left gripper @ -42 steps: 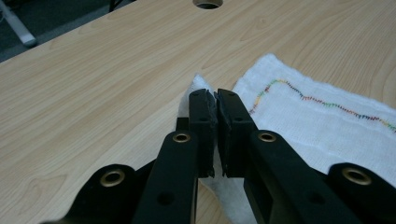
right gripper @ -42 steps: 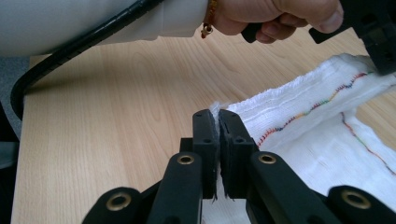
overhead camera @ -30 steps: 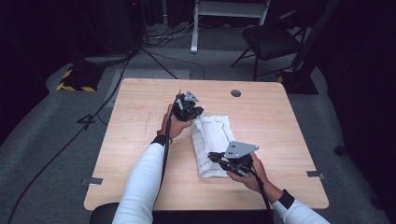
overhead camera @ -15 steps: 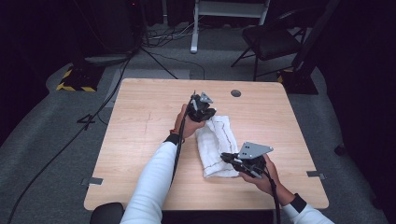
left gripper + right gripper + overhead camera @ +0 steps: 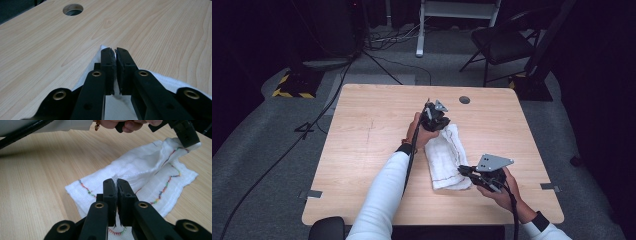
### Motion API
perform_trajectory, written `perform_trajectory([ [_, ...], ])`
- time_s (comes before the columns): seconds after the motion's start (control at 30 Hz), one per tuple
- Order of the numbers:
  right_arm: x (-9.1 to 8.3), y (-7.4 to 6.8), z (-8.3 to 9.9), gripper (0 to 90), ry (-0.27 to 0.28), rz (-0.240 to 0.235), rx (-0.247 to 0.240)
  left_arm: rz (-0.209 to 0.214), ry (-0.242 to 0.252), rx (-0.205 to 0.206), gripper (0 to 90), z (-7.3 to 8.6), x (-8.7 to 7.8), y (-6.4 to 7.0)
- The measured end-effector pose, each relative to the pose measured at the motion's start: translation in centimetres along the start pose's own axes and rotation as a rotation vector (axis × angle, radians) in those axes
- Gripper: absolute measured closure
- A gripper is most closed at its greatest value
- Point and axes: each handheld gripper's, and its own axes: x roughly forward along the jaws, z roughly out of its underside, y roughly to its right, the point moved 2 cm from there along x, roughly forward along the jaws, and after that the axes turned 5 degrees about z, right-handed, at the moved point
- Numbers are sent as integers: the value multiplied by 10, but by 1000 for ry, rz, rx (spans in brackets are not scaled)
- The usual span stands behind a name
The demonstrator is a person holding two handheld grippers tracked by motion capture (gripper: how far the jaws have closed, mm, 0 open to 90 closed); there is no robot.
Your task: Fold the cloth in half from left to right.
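High view: the right tongs [image 5: 464, 171] pinch the near end of the white cloth [image 5: 444, 157] on the desk [image 5: 362, 150]; farther off, the left tongs [image 5: 438, 122] grip its far corner, lifted slightly.

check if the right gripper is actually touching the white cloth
Touching. The right gripper view shows the right gripper with its jaws closed on a raised fold of the white cloth, fabric pinched between the tips.

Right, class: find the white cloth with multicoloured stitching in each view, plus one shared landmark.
High view: white stitched cloth, table centre-right.
Left gripper view: lower right, behind the left tool.
Right gripper view: centre.
Shared landmark: the cloth corner pinched by the left tool.
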Motion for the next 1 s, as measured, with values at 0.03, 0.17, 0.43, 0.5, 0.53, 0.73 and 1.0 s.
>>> perform_trajectory([
  [0.03,0,1,1,865,-5,2,-3,1,-1,2,844,-1,1,1],
  [0.17,-2,3,6,865,-15,10,4,9,-21,19,850,-3,11,6],
  [0.43,-2,4,21,865,-66,8,14,-7,-52,32,858,-5,32,12],
  [0.5,-3,5,24,864,-77,4,21,-13,-63,36,858,-6,38,13],
  [0.53,-3,5,27,864,-87,4,27,-16,-67,34,858,-6,40,13],
  [0.73,-4,6,34,861,-112,-2,35,-31,-95,42,850,-8,58,20],
  [1.0,-1,10,41,741,-147,25,63,-54,-97,37,743,-10,54,21],
])
